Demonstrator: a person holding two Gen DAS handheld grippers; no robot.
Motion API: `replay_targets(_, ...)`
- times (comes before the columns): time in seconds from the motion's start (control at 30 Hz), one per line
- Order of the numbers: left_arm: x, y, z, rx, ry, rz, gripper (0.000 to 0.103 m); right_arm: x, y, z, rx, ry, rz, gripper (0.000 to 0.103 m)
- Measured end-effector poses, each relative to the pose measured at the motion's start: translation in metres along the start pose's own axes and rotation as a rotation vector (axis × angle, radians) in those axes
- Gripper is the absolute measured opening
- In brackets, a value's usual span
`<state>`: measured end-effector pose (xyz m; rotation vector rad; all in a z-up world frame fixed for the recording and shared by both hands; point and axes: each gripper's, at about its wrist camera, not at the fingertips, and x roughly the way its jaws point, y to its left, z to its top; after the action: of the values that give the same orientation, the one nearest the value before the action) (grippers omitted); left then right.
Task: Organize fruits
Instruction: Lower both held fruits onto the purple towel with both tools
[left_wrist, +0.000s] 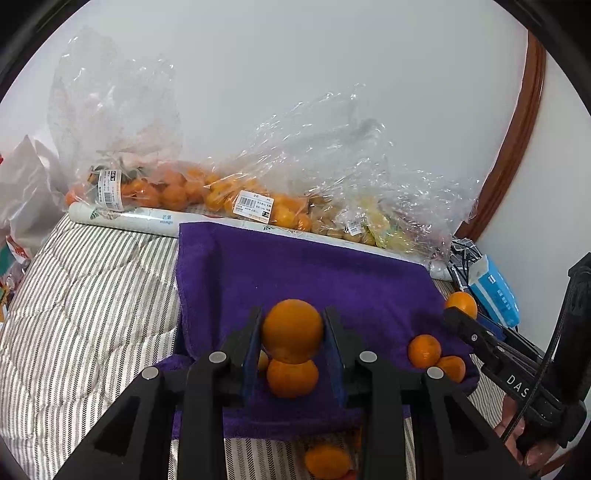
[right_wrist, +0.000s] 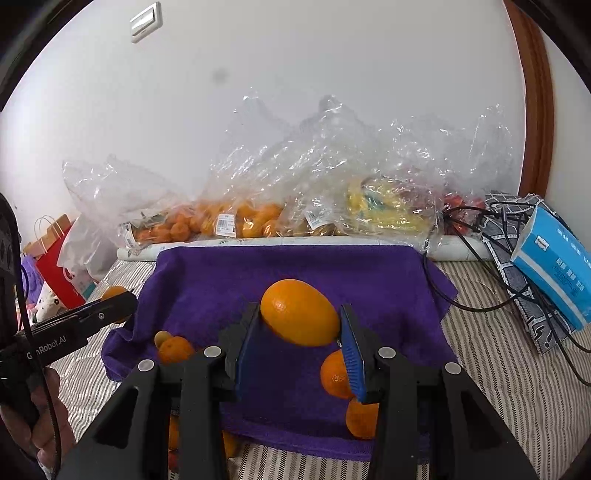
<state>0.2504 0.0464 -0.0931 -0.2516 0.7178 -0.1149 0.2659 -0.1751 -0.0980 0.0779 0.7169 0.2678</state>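
My left gripper (left_wrist: 293, 314) is shut on a round orange (left_wrist: 291, 334), held just above the purple towel (left_wrist: 295, 266). A second orange (left_wrist: 291, 373) lies on the towel right beneath it. In the right wrist view, my right gripper (right_wrist: 299, 311) is shut on an oval orange (right_wrist: 300, 314) over the same towel (right_wrist: 288, 266). Loose oranges (right_wrist: 334, 374) lie on the towel beside its right finger, and another orange (right_wrist: 175, 349) at the left. Each gripper shows from the side in the other's view: the right gripper (left_wrist: 456, 316) and the left gripper (right_wrist: 125, 301).
Clear plastic bags of oranges (left_wrist: 177, 192) and of yellow fruit (right_wrist: 384, 210) line the wall behind the towel, on a white roll (left_wrist: 125, 218). A blue tissue pack (right_wrist: 554, 266) and black cables (right_wrist: 480, 306) lie at the right on the striped cover (left_wrist: 92, 295). A red paper bag (right_wrist: 55, 266) stands at the left.
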Motion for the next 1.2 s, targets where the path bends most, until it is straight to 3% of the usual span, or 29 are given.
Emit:
replay_targets(0.6,0.012,0.011,-0.003,-0.028,0.018,0.021,0.03,0.007,-0.013,-0.002,0.015,-0.001,-0.007,0.042)
replay_targets(1.2,0.036,0.02,-0.004,-0.085,0.035,-0.015,0.03,0.034,0.01,-0.022,-0.058,0.108,0.024,0.042)
